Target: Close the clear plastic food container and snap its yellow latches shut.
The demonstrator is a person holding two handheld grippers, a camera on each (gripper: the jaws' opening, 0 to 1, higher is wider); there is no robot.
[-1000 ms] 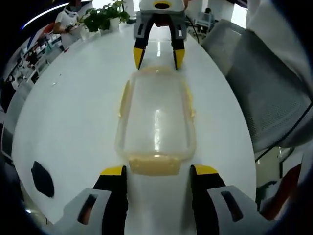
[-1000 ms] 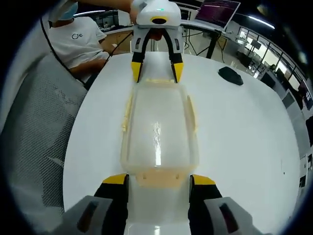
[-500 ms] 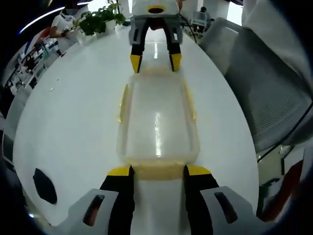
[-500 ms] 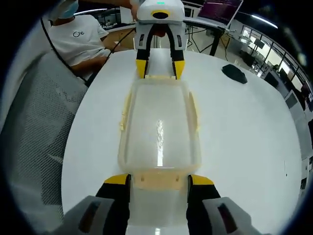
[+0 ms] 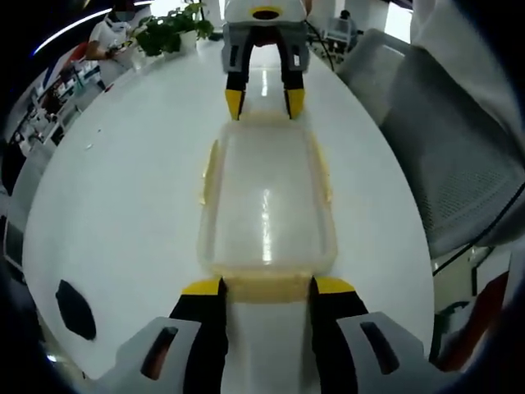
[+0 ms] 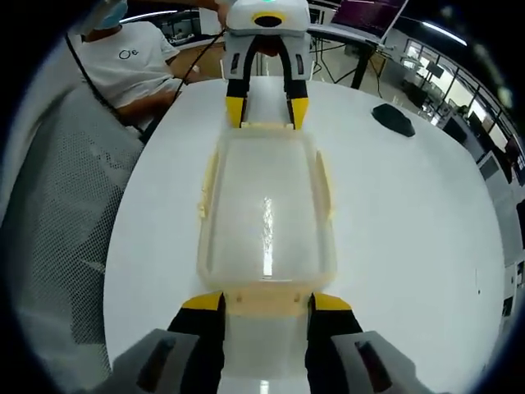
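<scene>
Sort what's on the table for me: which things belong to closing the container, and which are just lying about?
Job:
clear container
yellow end latch
yellow side latches
left gripper, at one end latch
right gripper, at the opposite end latch

Lying about:
black mouse
potted plant
mesh chair

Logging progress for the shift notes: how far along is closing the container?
Done: the lid sits on the clear container. In hand: the left gripper and right gripper each straddle an end latch. Left: the side latches appear flared out, unsnapped.
</scene>
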